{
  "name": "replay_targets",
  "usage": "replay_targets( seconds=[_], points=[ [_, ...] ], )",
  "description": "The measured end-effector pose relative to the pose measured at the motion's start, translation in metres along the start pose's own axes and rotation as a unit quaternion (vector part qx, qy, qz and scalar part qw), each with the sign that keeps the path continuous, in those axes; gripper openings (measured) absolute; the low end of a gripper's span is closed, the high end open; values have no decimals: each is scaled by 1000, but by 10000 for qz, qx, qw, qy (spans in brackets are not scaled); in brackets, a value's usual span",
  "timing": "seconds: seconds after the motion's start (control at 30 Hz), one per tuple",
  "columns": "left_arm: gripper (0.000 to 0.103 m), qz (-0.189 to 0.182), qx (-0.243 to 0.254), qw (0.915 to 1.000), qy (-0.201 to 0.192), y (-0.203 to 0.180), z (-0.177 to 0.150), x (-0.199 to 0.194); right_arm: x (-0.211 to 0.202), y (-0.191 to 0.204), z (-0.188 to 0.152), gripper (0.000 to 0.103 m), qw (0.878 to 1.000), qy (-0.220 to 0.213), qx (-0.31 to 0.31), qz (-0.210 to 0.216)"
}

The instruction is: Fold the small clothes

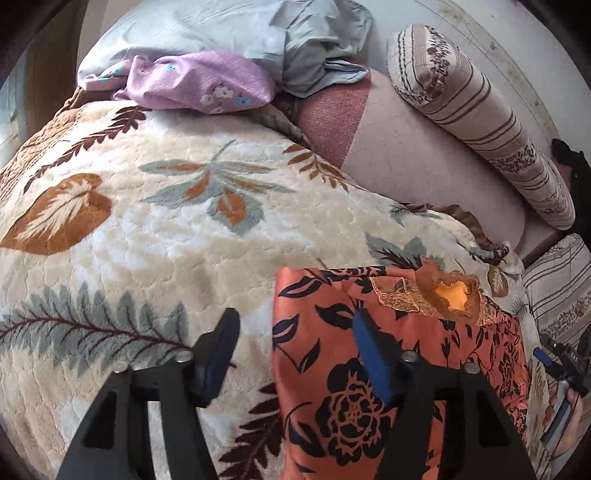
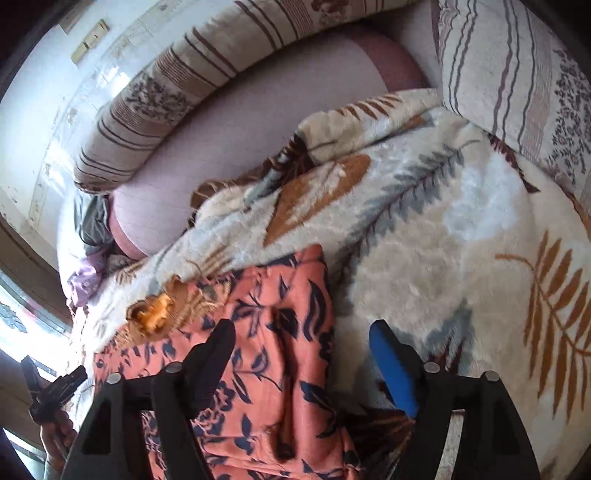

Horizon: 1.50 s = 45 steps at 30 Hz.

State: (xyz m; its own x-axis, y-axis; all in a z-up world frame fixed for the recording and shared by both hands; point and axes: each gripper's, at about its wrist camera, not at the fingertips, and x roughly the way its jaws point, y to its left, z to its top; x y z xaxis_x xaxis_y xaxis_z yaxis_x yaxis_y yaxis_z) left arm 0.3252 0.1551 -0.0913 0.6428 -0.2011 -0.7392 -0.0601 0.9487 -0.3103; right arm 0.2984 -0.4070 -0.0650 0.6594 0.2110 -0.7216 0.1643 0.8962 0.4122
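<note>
Here, the left tool (image 1: 291, 347) was spread wide, nothing between its fingers; one finger hung over the fleece blanket (image 1: 155, 229) and the other, with its blue pad, over the left edge of the orange dress (image 1: 369, 332). The right tool (image 2: 303, 350) was likewise spread wide and gripping nothing, its dark finger above the dress (image 2: 266, 332) and its blue-padded finger above the blanket (image 2: 443, 240) just beside the dress's right edge.

The dress, orange with dark flowers and leaves, lay partly folded on the blanket, close under both tools. Its embroidered neckline (image 1: 454, 291) pointed away from the tools, with a yellow lining showing inside the opening.

The cream blanket, printed with brown and grey leaves, covered most of the bed. Beyond it, a strip of pink sheet (image 1: 424, 166) was bare. A long striped bolster (image 1: 480, 122) lay along the wall at the far side of the sheet. A striped pillow (image 2: 517, 74) rested on the blanket's far corner in the right wrist view. Farthest off in the left wrist view, a lilac flowered cloth (image 1: 195, 79) sat against a pale blue pillow (image 1: 221, 29).
</note>
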Motion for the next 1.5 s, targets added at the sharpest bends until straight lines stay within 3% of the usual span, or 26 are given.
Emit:
replay_targets(
  seconds=[0.03, 0.07, 0.1, 0.13, 0.17, 0.23, 0.3, 0.37, 0.47, 0.5, 0.53, 0.57, 0.6, 0.63, 0.67, 0.7, 0.73, 0.77, 0.83, 0.9, 1.0, 1.07, 1.1, 1.17, 1.3, 1.5],
  points=[
    [67, 63, 1, 9999, 81, -3, 1, 10, 7, 2, 5, 79, 9999, 87, -63, 30],
    [56, 145, -28, 9995, 276, -3, 0, 22, 19, 5, 9, 79, 9997, 214, -88, 10],
    [35, 232, -20, 9985, 504, -2, -1, 35, 32, 4, 11, 74, 9994, 346, -88, -38],
    [18, 242, 40, 9979, 606, -1, -2, 43, 47, 2, 11, 57, 9986, 516, -87, -116],
    [17, 308, 115, 9985, 442, -1, -1, 42, 62, -3, 10, 29, 9966, 771, -73, -272],
    [17, 560, 87, 9976, 403, -2, 3, 39, 63, -11, 12, 22, 9971, 578, 107, -487],
    [16, 628, -89, 9974, 353, 1, 7, 29, 49, -23, 12, 29, 9965, 236, 519, -618],
    [16, 490, -138, 9984, 266, 3, 4, 9, 34, -32, 7, 29, 9945, 162, 790, -665],
    [21, 216, 145, 9996, 110, -8, -14, -33, -1, -14, -7, 35, 9975, 83, 390, -575],
    [26, 96, 207, 9997, 101, -9, -23, -45, -10, -4, -14, 45, 9989, 177, 200, -396],
    [42, -23, 281, 9995, 132, -11, -33, -55, -17, 5, -21, 56, 9994, 310, 73, -161],
    [59, -150, 343, 9992, 152, -13, -43, -61, -23, 13, -30, 79, 9992, 388, -8, 76],
    [64, -214, 371, 9990, 121, -16, -51, -63, -26, 20, -40, 90, 9984, 466, -95, 303],
    [64, -98, 440, 9989, 120, -18, -60, -62, -25, 24, -48, 90, 9963, 621, -214, 552],
    [59, 296, 564, 9975, 319, -19, -66, -50, -18, 24, -55, 89, 9940, 826, -298, 646],
    [47, 810, 544, 9930, 668, -12, -71, -31, -5, 20, -64, 85, 9927, 1083, -280, 445],
    [40, 836, 157, 9917, 959, 3, -74, -18, 3, 8, -66, 80, 9926, 1172, -87, 312],
    [41, 637, -215, 9948, 763, 12, -73, -28, -6, -1, -68, 74, 9943, 972, 277, 355],
    [36, 949, -421, 9928, 602, 12, -70, -53, -37, 2, -68, 78, 9950, 701, 669, 230],
    [37, 780, -311, 9960, 301, 7, -74, -80, -73, 18, -75, 81, 9987, 398, 163, 256],
    [44, 472, -152, 9983, 319, 2, -96, -117, -106, 18, -96, 82, 9975, 677, -216, 44],
    [65, 445, -105, 9986, 277, 0, -118, -143, -122, 3, -116, 82, 9945, 1030, -198, 5],
    [69, 418, -113, 9987, 257, 0, -131, -155, -127, -6, -126, 82, 9926, 1202, -163, -24],
    [70, 237, -121, 9992, 301, 2, -159, -178, -138, -23, -151, 82, 9870, 1593, -180, -138],
    [70, 5, -285, 9975, 647, 6, -210, -203, -162, -57, -191, 82, 9807, 1952, -73, -42],
    [70, 17, -375, 9939, 1038, 9, -266, -214, -182, -85, -216, 82, 9729, 2168, 517, 614]
  ],
)
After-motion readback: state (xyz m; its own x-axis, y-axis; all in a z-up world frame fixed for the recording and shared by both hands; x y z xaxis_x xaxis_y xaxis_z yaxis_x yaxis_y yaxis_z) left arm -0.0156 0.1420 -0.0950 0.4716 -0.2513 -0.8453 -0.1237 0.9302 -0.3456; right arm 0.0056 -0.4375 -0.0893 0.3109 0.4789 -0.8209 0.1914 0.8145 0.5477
